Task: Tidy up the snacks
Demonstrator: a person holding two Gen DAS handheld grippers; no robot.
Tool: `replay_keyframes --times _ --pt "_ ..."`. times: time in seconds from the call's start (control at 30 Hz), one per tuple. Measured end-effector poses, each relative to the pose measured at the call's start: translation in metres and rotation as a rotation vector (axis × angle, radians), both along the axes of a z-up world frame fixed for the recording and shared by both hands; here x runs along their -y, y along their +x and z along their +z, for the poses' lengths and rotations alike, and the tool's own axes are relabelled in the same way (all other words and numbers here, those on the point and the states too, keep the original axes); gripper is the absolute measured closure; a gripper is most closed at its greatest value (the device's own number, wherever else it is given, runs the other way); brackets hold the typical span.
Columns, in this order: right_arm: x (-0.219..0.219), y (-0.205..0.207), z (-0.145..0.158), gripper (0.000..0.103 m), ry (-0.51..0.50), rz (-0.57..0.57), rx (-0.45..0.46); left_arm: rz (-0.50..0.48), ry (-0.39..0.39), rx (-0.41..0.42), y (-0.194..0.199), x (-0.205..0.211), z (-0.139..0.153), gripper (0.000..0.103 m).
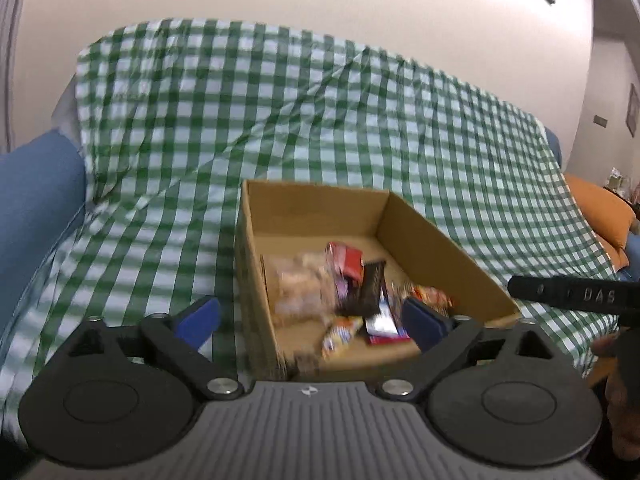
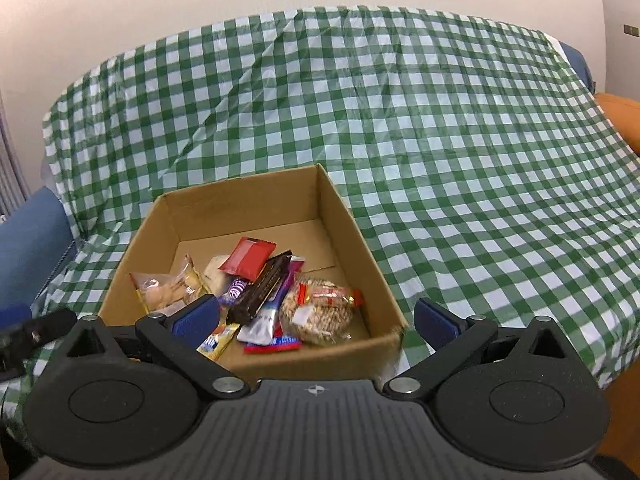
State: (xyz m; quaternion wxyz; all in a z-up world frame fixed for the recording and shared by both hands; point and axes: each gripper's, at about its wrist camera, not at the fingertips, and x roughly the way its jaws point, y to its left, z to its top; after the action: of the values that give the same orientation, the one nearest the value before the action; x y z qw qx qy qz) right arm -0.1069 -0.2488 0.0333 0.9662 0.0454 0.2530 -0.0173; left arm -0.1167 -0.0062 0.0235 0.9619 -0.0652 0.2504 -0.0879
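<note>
Your left gripper (image 1: 311, 322) has its jaws spread wide with nothing between the blue pads (image 1: 200, 318), pointing forward and tilted down. Your right gripper (image 2: 316, 320) is spread just as wide and empty, tilted down likewise; part of it shows at the left view's right edge.
</note>
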Motion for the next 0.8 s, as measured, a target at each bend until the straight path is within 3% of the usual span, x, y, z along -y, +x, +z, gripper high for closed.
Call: replay_keyframes --times 0.2,0.57,0.8 --pt "0.018 -0.033 0.004 0.001 0.03 0.002 0.005 0.02 -0.015 -0.082 -0.036 0.012 -0.002 0.0" --pt "0.032 -0.049 0.0 0.001 0.081 0.008 -0.033 0.045 0.054 -0.159 -0.03 0.044 0.006 0.0" --pt "0.033 -0.059 -0.016 0.001 0.077 0.002 -0.003 0.058 0.096 -0.15 -0.031 0.052 0.001 0.0"
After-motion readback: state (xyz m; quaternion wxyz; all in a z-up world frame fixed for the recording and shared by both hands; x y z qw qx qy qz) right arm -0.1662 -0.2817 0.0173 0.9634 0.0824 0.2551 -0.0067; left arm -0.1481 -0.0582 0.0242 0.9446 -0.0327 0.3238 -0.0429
